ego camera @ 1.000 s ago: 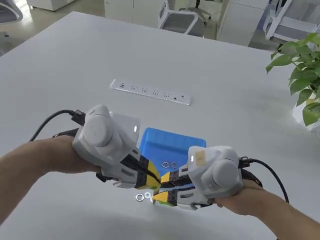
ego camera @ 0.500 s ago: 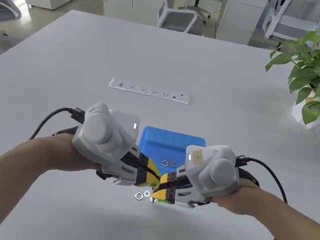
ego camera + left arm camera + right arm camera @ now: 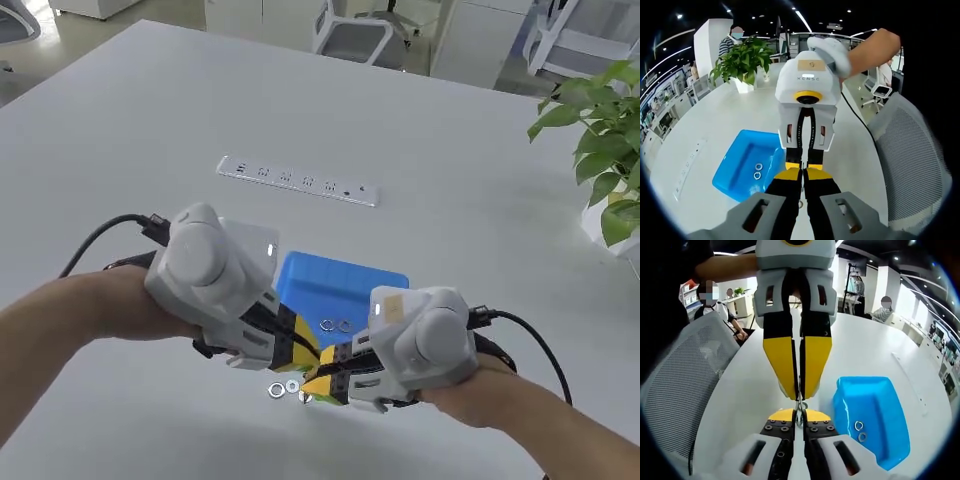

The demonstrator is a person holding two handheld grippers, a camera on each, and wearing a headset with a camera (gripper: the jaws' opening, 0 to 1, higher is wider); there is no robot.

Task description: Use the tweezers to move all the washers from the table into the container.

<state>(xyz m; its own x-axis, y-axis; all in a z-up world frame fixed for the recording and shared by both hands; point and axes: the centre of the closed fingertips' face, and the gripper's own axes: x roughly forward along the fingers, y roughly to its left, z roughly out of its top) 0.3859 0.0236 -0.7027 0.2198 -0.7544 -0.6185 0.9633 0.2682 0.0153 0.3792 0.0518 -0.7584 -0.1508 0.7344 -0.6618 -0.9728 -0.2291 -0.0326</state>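
Two washers lie in the blue container on the head view, and three more washers sit loose on the table just in front of it. The left gripper and right gripper meet tip to tip directly above the loose three.

Left gripper view: the left gripper has its jaws drawn fully together. The right gripper faces it, tips all but touching. The container stands just beside them with its two washers inside.

Right gripper view: the right gripper is clamped on a thin metal sliver, taken to be the tweezers. The left gripper is closed down to a hairline gap at the same spot. Whether it also grips the sliver cannot be told. The container lies close on one side, washers visible within.

Risks, as judged: the tweezers are held by a very short length, so any uneven squeeze could twist them in the jaws. The crowded tips hide the loose washers, so a blind descent could flick one away. A sideways swing could nudge the container.
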